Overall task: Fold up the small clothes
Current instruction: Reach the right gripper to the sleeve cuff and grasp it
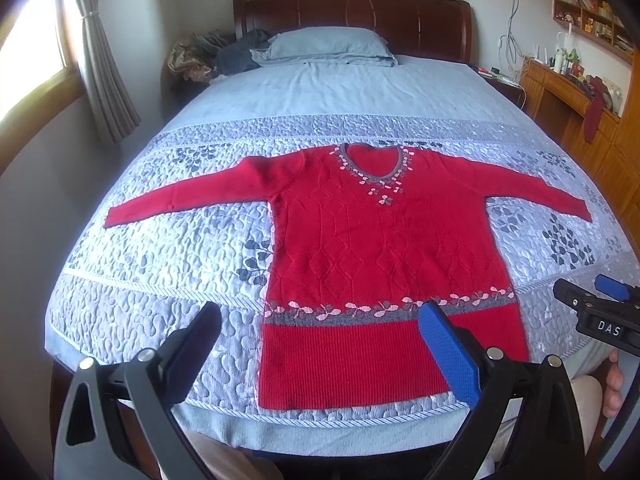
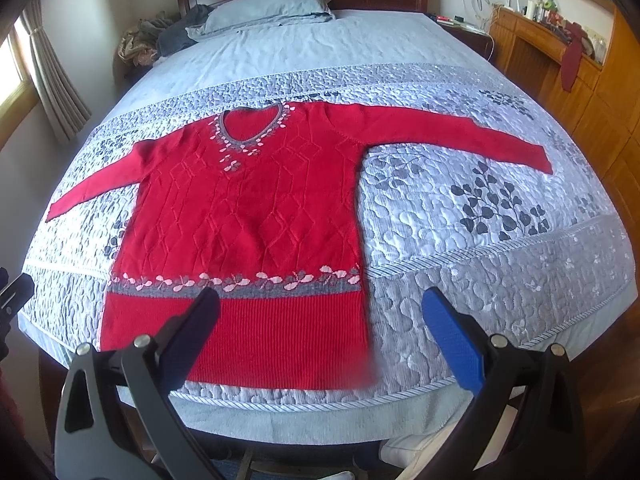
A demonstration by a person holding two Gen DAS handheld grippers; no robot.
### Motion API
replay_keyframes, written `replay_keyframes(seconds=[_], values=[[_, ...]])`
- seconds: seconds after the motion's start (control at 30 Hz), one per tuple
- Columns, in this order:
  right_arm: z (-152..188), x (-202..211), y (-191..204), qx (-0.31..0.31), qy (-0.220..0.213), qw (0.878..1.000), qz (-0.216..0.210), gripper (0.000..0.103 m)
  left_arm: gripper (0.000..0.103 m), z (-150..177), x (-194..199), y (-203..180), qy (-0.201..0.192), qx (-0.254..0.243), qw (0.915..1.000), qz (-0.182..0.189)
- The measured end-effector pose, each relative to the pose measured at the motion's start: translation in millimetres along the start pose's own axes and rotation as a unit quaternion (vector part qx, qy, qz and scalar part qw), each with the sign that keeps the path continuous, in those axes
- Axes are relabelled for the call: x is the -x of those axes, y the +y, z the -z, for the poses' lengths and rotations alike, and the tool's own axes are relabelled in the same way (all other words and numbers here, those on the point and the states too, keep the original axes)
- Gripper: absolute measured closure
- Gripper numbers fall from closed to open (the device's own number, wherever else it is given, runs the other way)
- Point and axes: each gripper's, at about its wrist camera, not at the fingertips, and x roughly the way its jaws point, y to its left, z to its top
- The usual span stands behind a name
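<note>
The left tongs [image 1: 320, 320] hang above the foot of the bed with the two fingers wide apart and nothing between them; they are over the left lower corner of the red sweater [image 1: 376, 248]. The right tongs [image 2: 320, 306] are also spread wide and empty, above the right lower corner of the same sweater, and their tip shows at the right edge of the left view. The sweater lies flat on the quilted bedspread [image 2: 500, 280], front side up, both sleeves stretched out to the sides, the neck toward the headboard and the ribbed hem near the foot edge. A grey band with pink flowers crosses it above the hem. The bedspread is pale blue-grey with dark leaf prints. At the far end a blue pillow [image 1: 328, 46] rests against the dark wooden headboard [image 1: 352, 8], and a pile of crumpled clothes [image 1: 216, 56] lies beside it. On the left is a window with a curtain [image 1: 100, 60]; on the right stand a wooden cabinet [image 2: 540, 44] with small things on top and wall shelves [image 1: 592, 12] holding books.
</note>
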Motion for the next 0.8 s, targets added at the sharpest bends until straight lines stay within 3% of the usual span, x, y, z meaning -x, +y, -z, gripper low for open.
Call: replay_keyframes(seconds=[0.2,0.37,0.57,0.67,0.8], values=[[-20.2,-20.2,-39.2,-0.024,0.01,0.999,-0.026,0.003,0.004,-16.0,-39.2,-12.5,0.031,-0.005,0.9995,0.0],[-74.7,-46.1,-159.3,-0.115,0.015,0.993,0.021,0.003,0.004,-58.4,-87.6,-40.7,0.042,-0.006,0.9991,0.003],[-146.2,-102.3,-307.7,-0.158,0.049,0.981,0.101,0.003,0.004,-120.0,-146.8,-90.8,0.031,0.007,0.9994,0.01],[-165.3,-147.4,-371.0,-0.185,0.093,0.972,0.107,0.003,0.004,-151.6,-186.1,-128.6,0.034,0.013,0.9993,0.012],[-176.3,-193.0,-422.0,-0.2,0.131,0.965,0.104,0.003,0.004,-178.9,-225.8,-174.8,0.045,0.002,0.9987,0.026]])
